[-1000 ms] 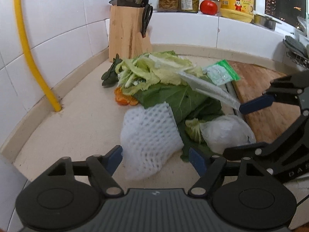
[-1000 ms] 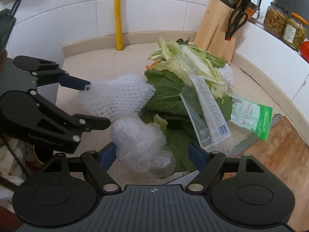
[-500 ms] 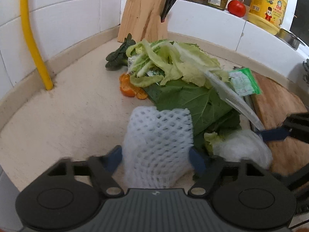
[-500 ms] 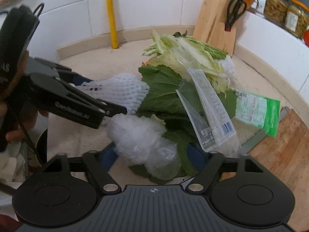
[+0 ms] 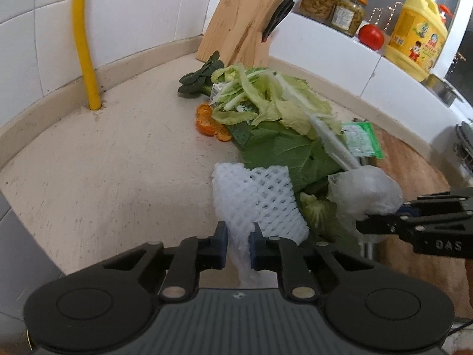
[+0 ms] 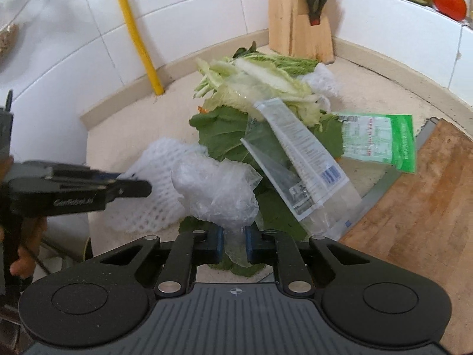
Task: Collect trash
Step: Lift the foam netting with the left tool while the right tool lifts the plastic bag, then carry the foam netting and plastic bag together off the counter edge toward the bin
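My left gripper is shut on a white foam fruit net, pinching its near edge above the counter. My right gripper is shut on a crumpled clear plastic bag. Each shows in the other view: the net with the left gripper at left, the bag with the right gripper at right. Behind lies a pile of green leaves, cabbage scraps, a clear wrapper, a green packet and orange peel.
A wooden knife block stands in the far corner, a yellow pipe runs up the tiled wall. Jars, a tomato and a yellow oil jug sit on the ledge. A wooden cutting board lies at right.
Both grippers have closed: the left on the foam net, the right on the plastic bag. Both pieces are now gathered up a little from the pile's near side.
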